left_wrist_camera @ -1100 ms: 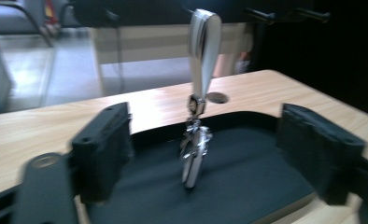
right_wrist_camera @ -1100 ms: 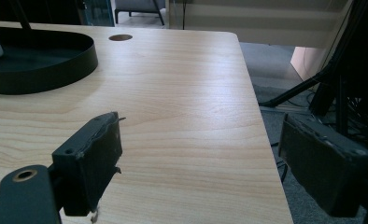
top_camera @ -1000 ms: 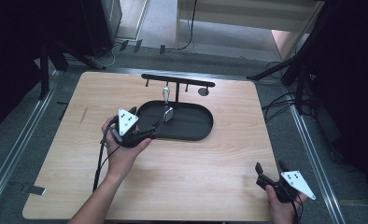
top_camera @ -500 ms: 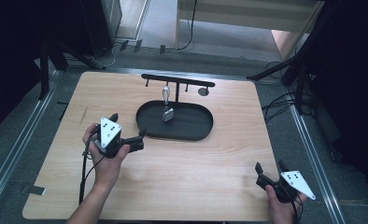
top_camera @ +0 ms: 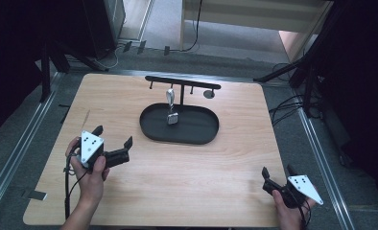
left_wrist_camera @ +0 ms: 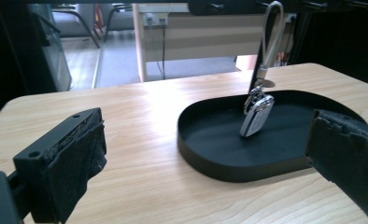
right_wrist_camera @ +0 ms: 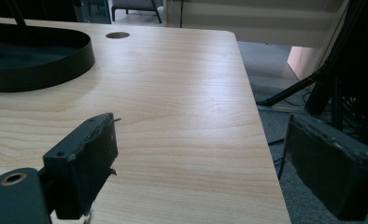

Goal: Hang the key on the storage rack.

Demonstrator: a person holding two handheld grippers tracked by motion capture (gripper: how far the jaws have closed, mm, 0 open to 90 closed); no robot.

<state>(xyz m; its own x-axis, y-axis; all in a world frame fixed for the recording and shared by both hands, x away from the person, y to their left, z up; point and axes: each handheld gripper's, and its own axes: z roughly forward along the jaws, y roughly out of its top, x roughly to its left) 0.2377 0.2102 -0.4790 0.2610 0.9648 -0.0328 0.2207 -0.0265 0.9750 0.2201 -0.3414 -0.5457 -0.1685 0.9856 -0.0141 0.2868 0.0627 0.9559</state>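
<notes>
A black oval tray (top_camera: 196, 136) stands at the middle back of the wooden table, under a black rack with hooks (top_camera: 182, 82). From one hook a silver key fob (top_camera: 171, 117) hangs on a pale strap down into the tray (left_wrist_camera: 210, 154), the key fob (left_wrist_camera: 256, 115) nearly upright. My left gripper (top_camera: 112, 136) is at the table's left, apart from the tray, open and holding nothing. My right gripper (top_camera: 277, 172) is near the front right corner, open and holding nothing; its jaws stand wide over the table edge in the right gripper view.
A round hole (top_camera: 208, 94) is in the tabletop behind the tray, also seen as a hole (right_wrist_camera: 117, 35). Metal rails (top_camera: 14, 158) flank the table. Cables and dark stands (top_camera: 297, 72) lie on the floor at the right and back.
My left gripper has drawn back from the tray toward the front left of the table, empty. The key fob stays hanging on the rack. The right gripper has not moved.
</notes>
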